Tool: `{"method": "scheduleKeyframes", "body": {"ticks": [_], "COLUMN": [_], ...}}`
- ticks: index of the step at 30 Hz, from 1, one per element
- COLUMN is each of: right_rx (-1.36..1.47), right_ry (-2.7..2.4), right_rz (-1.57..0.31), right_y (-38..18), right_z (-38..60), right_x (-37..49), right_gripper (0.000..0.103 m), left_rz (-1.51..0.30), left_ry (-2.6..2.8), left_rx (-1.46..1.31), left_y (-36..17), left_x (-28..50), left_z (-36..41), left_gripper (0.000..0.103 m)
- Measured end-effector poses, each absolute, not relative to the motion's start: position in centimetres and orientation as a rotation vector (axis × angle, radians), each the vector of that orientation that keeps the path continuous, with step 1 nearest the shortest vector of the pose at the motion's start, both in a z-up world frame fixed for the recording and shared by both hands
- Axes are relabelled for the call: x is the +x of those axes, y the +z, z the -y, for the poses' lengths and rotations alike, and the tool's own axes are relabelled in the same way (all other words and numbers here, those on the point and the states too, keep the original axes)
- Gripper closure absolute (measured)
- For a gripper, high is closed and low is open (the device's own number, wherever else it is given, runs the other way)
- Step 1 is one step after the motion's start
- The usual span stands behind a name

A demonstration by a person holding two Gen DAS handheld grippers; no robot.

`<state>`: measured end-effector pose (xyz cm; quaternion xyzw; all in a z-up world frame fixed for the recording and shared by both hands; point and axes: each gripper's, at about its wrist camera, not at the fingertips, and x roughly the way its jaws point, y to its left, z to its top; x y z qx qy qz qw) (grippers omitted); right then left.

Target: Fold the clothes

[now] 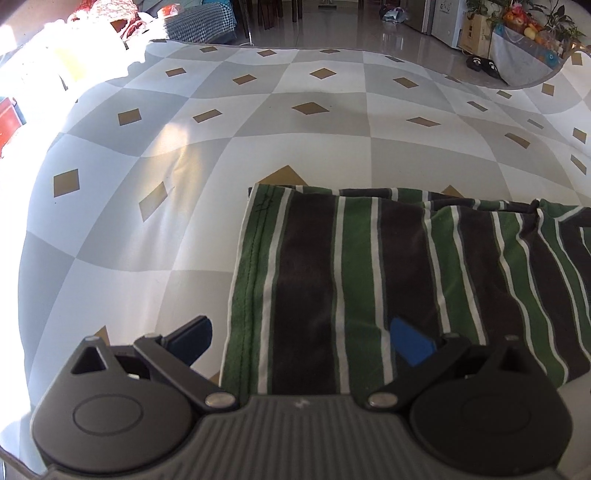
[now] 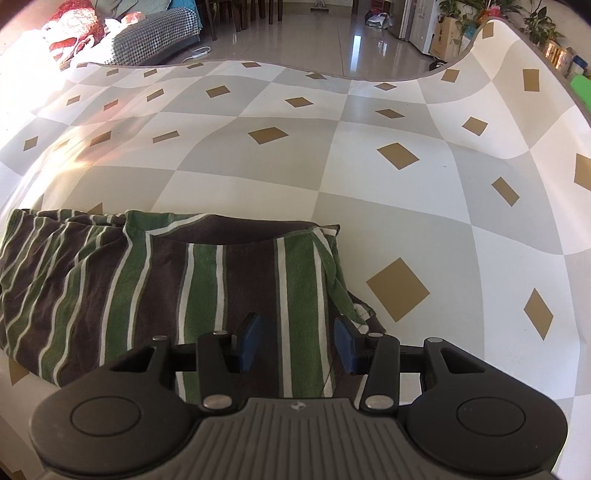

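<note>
A folded garment (image 1: pixel 369 266) with green, brown and white stripes lies flat on the checkered mat (image 1: pixel 258 122). My left gripper (image 1: pixel 303 341) hovers over the garment's near left corner, jaws spread wide; one blue pad is over the bare mat and the other over the cloth. In the right wrist view the same garment (image 2: pixel 129 280) fills the lower left. My right gripper (image 2: pixel 298 343) hangs open above its right edge, where a loose green flap (image 2: pixel 343 295) sticks out. Only flat striped cloth shows between its pads, and nothing is pinched.
The mat (image 2: pixel 406 192) spreads far ahead and curls up at the right (image 2: pixel 517 74). Past its far edge is glossy tiled floor (image 1: pixel 369 33). There stand a sofa with a houndstooth throw (image 1: pixel 201 24), black slippers (image 1: pixel 484 64), potted plants (image 2: pixel 461 11) and a cardboard box (image 1: pixel 476 33).
</note>
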<state>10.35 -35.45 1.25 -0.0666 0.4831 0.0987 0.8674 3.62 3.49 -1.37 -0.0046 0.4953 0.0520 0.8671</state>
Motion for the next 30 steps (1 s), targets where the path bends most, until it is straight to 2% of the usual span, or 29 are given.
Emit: {"method": "scheduleKeyframes", "body": {"ticks": [12, 17, 30], "right_rx": [-0.066, -0.1, -0.138], "right_ry": [0.223, 0.177, 0.089], "right_rz": [-1.063, -1.081, -1.065], "right_y": [-0.6, -1.6, -1.7], "right_z": [34.2, 34.8, 36.6], "right_x": [12.2, 12.5, 12.3], "right_gripper": [0.061, 0.061, 0.065], "left_rz": [-1.037, -1.096, -1.116], "left_ry": [0.139, 0.164, 0.196], "left_rx": [-0.014, 0.078, -0.001], "left_y": [-1.5, -2.8, -3.1], "left_x": [3.1, 3.0, 2.2], "left_z": [-4.7, -4.5, -6.9], "left_gripper": [0.0, 0.0, 0.0]}}
